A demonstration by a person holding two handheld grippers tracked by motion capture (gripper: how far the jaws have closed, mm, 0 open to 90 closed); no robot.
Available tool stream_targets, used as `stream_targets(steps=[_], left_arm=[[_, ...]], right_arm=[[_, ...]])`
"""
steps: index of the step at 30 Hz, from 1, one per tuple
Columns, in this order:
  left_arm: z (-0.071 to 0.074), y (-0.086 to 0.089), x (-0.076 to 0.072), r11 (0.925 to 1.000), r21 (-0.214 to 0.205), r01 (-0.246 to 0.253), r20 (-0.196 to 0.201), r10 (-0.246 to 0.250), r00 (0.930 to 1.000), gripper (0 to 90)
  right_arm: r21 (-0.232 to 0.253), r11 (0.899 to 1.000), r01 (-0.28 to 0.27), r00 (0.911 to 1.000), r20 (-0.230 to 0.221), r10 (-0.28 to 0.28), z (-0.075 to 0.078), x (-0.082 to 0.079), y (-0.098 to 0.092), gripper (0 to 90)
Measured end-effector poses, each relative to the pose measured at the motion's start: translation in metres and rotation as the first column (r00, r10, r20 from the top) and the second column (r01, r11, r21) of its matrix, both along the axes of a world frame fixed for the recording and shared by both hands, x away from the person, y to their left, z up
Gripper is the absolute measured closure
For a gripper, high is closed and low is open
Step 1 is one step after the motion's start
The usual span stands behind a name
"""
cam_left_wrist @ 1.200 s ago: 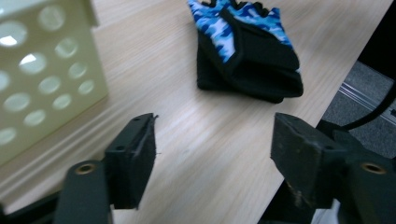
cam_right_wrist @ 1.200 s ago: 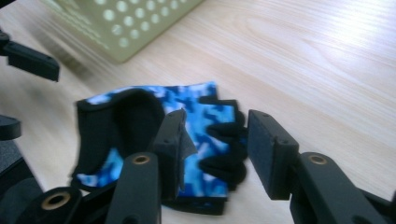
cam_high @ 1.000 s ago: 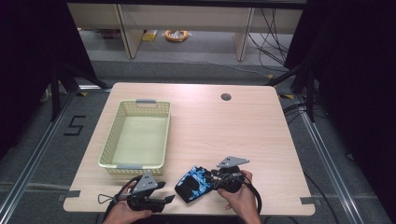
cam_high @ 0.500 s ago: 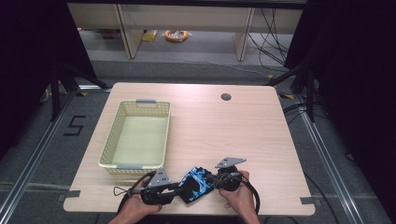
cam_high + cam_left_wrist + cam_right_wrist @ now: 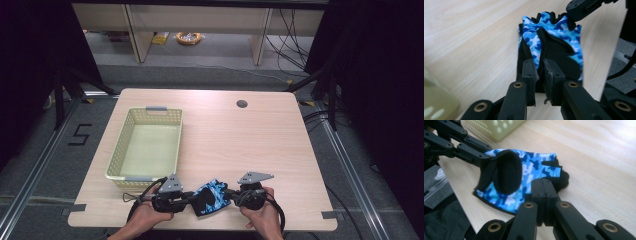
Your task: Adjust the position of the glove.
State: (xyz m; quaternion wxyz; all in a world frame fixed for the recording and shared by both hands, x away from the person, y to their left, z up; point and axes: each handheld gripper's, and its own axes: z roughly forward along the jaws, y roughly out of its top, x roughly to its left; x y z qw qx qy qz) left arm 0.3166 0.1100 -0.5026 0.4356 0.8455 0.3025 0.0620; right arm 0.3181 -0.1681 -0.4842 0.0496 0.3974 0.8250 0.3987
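- One glove (image 5: 211, 197), blue camouflage with black patches, is seen lying flat on the surface (image 5: 250, 135) close to its near edge, a little left of that edge's middle.
- The glove is bracketed by two claws: the left claw (image 5: 192, 199) at its left end, the right claw (image 5: 227, 193) at its right end.
- Left claw state: its jaws have just been closing, and in the left gripper view (image 5: 541, 72) they are clenched on the black cuff edge of the glove, with fabric pinched between the pads.
- Right claw state: in the right gripper view (image 5: 545, 188) the jaws are pressed together on the glove's finger-end hem, so it is grasping the glove too.
- Key relation: the glove's long axis runs roughly along the near edge, from one claw to the other; each claw points inward at the other, so neither hand is nearer and the glove is held at both ends.
- One yellow-green basket (image 5: 131, 172) stands near the left edge of the surface, just behind the left claw, and is judged the likely destination.
- Counts: one glove, one basket, two claws.
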Motion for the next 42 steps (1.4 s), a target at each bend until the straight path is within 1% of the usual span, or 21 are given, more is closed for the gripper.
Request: stream_targets(steps=[1, 3, 6, 7, 8, 11, 12, 13, 15, 16, 18, 20, 25, 27, 29, 30, 34, 35, 36, 37, 42], left_arm=[[-0.003, 0.001, 0.001, 0.9999, 0.013, -0.003, -0.001, 0.003, 1.0000, 78.6], [-0.004, 0.000, 0.000, 0.9998, -0.005, -0.019, -0.021, 0.019, 0.9996, 77.8], [-0.005, 0.003, 0.001, 0.9992, 0.040, 0.005, -0.004, -0.005, 1.0000, 76.6], [-0.005, 0.003, 0.001, 0.9992, 0.040, 0.005, -0.004, -0.005, 1.0000, 76.1], [-0.006, 0.003, -0.001, 0.9995, 0.031, -0.003, -0.018, 0.004, 0.9998, 75.2], [-0.006, 0.005, -0.002, 0.9997, 0.023, -0.001, -0.009, 0.002, 1.0000, 71.1], [-0.006, 0.008, -0.002, 0.9990, 0.045, -0.001, -0.008, 0.001, 1.0000, 71.1], [-0.004, 0.008, -0.004, 0.9997, 0.016, -0.017, -0.027, 0.017, 0.9995, 61.4], [-0.003, 0.011, -0.004, 0.9992, 0.038, -0.013, -0.035, 0.014, 0.9993, 59.2], [-0.004, 0.010, -0.005, 0.9995, 0.009, -0.030, -0.050, 0.031, 0.9983, 57.3], [-0.004, 0.010, -0.004, 0.9986, 0.018, -0.050, -0.066, 0.051, 0.9965, 51.3], [-0.002, 0.010, -0.004, 0.9988, -0.006, -0.048, -0.068, 0.048, 0.9965, 48.9], [-0.002, 0.009, -0.003, 0.9974, -0.012, -0.070, -0.094, 0.069, 0.9932, 44.9], [-0.007, 0.008, 0.001, 0.9975, 0.017, -0.068, -0.102, 0.069, 0.9923, 45.7], [-0.007, 0.008, 0.001, 0.9979, 0.013, -0.064, -0.113, 0.065, 0.9915, 47.4], [-0.009, 0.006, 0.002, 0.9984, 0.005, -0.057, -0.122, 0.057, 0.9909, 48.6], [-0.012, 0.004, 0.003, 0.9984, 0.013, -0.055, -0.121, 0.056, 0.9911, 48.6], [-0.012, 0.004, 0.003, 0.9980, 0.010, -0.062, -0.130, 0.063, 0.9895, 48.9], [-0.012, 0.003, 0.002, 0.9982, 0.016, -0.057, -0.125, 0.059, 0.9904, 49.7], [-0.012, 0.002, 0.002, 0.9984, 0.012, -0.054, -0.118, 0.055, 0.9915, 50.5], [-0.010, 0.001, 0.002, 0.9980, 0.051, -0.039, -0.119, 0.044, 0.9919, 52.6]], right_arm=[[0.006, 1.000, -0.010, 1.0000, -0.001, 0.010, -0.003, 0.002, 0.001, 90.0], [-0.021, 1.000, -0.010, 0.9999, -0.008, 0.010, -0.006, 0.004, 0.001, 90.0], [-0.029, 1.000, -0.009, 0.9997, -0.022, 0.009, -0.010, 0.008, 0.001, 87.7], [-0.013, 1.000, 0.007, 0.9999, -0.008, -0.007, -0.012, 0.008, 0.002, 85.7], [-0.026, 1.000, -0.009, 0.9998, -0.016, 0.008, -0.011, 0.008, 0.001, 84.0], [-0.034, 0.999, -0.003, 0.9998, -0.017, 0.002, -0.010, 0.008, 0.001, 79.9], [-0.041, 0.999, 0.010, 0.9999, -0.014, -0.011, -0.009, 0.008, 0.001, 75.8], [-0.022, 0.999, 0.028, 0.9996, -0.005, -0.028, -0.007, 0.009, 0.001, 66.7], [-0.004, 0.999, 0.045, 0.9990, 0.006, -0.045, -0.006, 0.011, 0.000, 59.0], [0.004, 0.998, 0.064, 0.9979, 0.007, -0.064, -0.006, 0.011, 0.001, 57.4], [0.005, 0.998, 0.068, 0.9976, 0.005, -0.068, -0.005, 0.014, 0.002, 52.2], [-0.008, 0.998, 0.065, 0.9978, -0.010, -0.066, -0.006, 0.018, 0.005, 49.3], [-0.038, 0.999, 0.035, 0.9985, -0.040, -0.037, -0.011, 0.023, 0.014, 47.4], [-0.045, 0.999, 0.023, 0.9985, -0.049, -0.025, -0.015, 0.025, 0.019, 47.1], [-0.083, 0.996, 0.018, 0.9988, -0.045, -0.022, -0.017, 0.026, 0.022, 47.1], [-0.077, 0.997, 0.017, 0.9987, -0.048, -0.021, -0.020, 0.026, 0.024, 47.2], [-0.102, 0.995, 0.011, 0.9991, -0.040, -0.016, -0.020, 0.026, 0.024, 47.7], [-0.098, 0.995, 0.015, 0.9998, -0.015, -0.016, -0.022, 0.026, 0.025, 47.7], [-0.104, 0.994, 0.013, 0.9991, -0.038, -0.017, -0.020, 0.025, 0.025, 47.8], [-0.109, 0.994, 0.006, 0.9998, -0.018, -0.008, -0.021, 0.025, 0.025, 48.2], [-0.106, 0.994, 0.011, 0.9990, -0.041, -0.016, -0.020, 0.020, 0.028, 53.4]])
